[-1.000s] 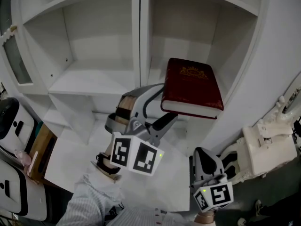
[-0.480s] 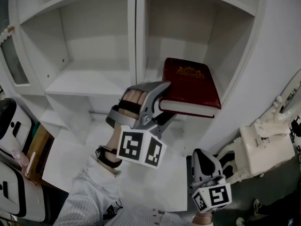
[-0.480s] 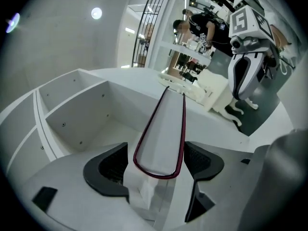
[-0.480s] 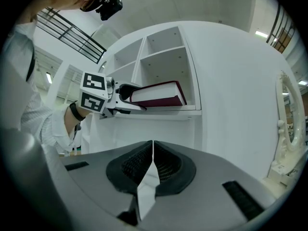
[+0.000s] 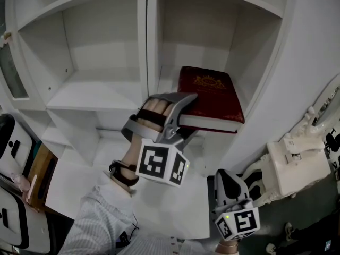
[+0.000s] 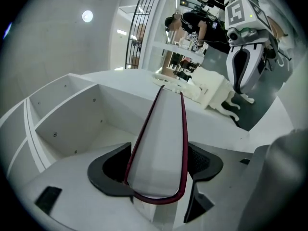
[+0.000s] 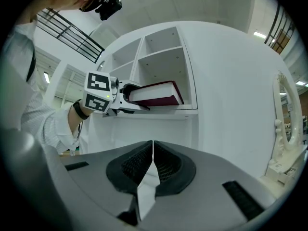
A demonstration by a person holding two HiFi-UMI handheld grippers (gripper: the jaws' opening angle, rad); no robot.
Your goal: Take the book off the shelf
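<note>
A dark red book (image 5: 210,89) with a gold emblem lies flat in the lower right compartment of the white shelf unit (image 5: 101,92), its front edge sticking out past the board. My left gripper (image 5: 191,116) is shut on the book's near left corner, one jaw on the cover and one underneath. In the left gripper view the book's pale page edge (image 6: 161,143) fills the space between the jaws of the left gripper (image 6: 159,165). The right gripper (image 5: 227,175) hangs low at the lower right, shut and empty. The right gripper view shows its jaws (image 7: 152,153) pressed together, and the book (image 7: 156,93) far ahead.
The other shelf compartments (image 5: 85,41) are bare. An ornate white piece of furniture (image 5: 295,163) stands at the right, close to the right gripper. A white and black device (image 5: 8,137) and a wooden item (image 5: 37,177) sit at the left edge.
The left gripper rose towards the book and its jaws closed on the near left corner; a second ago the lower jaw hung apart beneath it. The right gripper has barely moved.
</note>
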